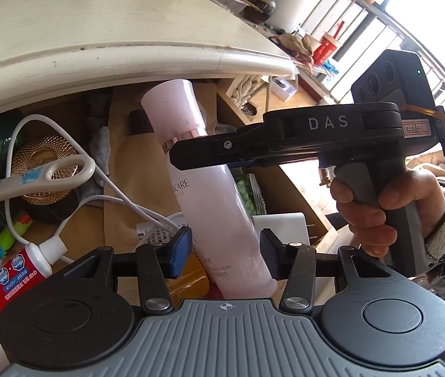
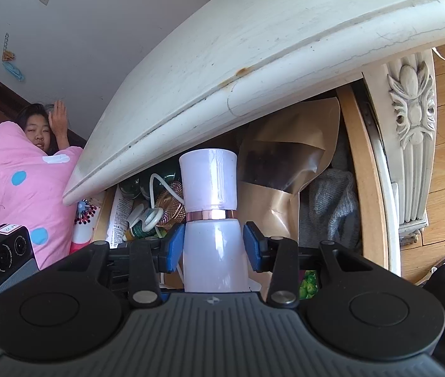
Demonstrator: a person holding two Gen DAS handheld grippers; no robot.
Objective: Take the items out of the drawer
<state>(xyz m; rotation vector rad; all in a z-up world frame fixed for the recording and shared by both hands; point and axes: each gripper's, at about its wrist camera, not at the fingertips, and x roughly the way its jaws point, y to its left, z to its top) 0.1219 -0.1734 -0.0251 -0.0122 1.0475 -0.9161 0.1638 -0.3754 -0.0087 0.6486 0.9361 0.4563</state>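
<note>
Bottle axis and claw positions above the open drawer (image 2: 364,172). Pink emulsion bottle (image 1: 210,194) raised clear of the drawer clutter, tilted, long axis running from the cap (image 1: 172,110) at the far end, close under the lip of the white tabletop (image 1: 96,31), down to the base at the near end. Right gripper (image 2: 213,245) clamped on the bottle's shoulder just below the rose-gold band (image 2: 211,215), both blue pads pressed against the body, seen in the left wrist view as a black finger crossing the bottle at that band. Left gripper (image 1: 225,249) set at a middling width around the lower body near the base, one pad on either side; actual pressure there not determinable. Bottle thus straight ahead of both claws, the right one nearer the cap, the left one nearer the base. Toothpaste tube (image 1: 12,270), white cable (image 1: 65,220) and brown paper bag (image 2: 285,172) left lying in the drawer below. Probable requirement for withdrawal: travel toward the base end, away from the tabletop lip, to avoid catching the cap.
</note>
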